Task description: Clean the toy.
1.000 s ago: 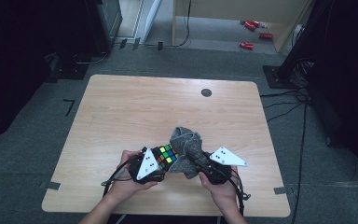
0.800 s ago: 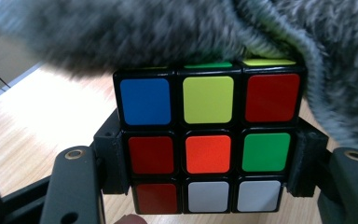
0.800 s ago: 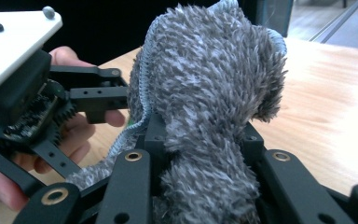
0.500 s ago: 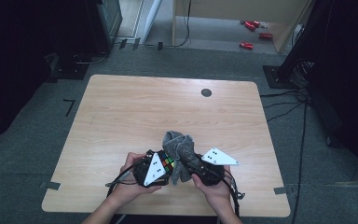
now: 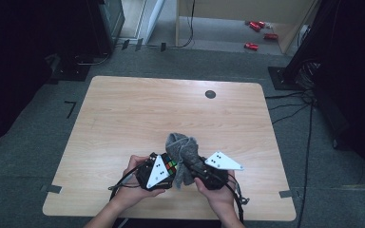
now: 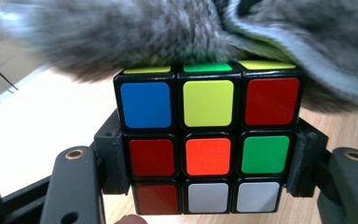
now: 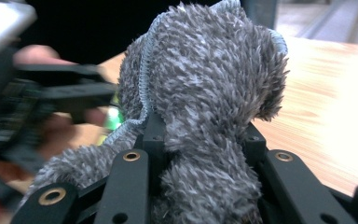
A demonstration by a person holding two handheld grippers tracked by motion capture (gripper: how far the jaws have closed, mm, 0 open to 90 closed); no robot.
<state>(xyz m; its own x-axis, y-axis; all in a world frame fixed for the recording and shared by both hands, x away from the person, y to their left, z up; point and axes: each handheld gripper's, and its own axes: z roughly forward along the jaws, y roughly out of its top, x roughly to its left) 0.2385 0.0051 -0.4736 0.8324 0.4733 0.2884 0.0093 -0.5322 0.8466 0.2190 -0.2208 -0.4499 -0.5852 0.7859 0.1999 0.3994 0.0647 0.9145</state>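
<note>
Your left hand-held gripper (image 6: pixel 209 186) is clamped on the colourful plastic puzzle cube (image 6: pixel 208 135), squeezing it from both sides. Your right hand-held gripper (image 7: pixel 200 140) pinches the fluffy grey cloth (image 7: pixel 205 93), which rests on the cube's top, above the wooden table (image 5: pixel 123 114).

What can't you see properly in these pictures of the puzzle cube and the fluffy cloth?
- Puzzle cube: left gripper view shows one full face; grey fluffy cloth covers its top, blurred there.
- High view: the cube is too small, half under the left tongs' plate.
- Right gripper view: cloth hides the right tongs' pads; the hand behind is blurred.
</note>
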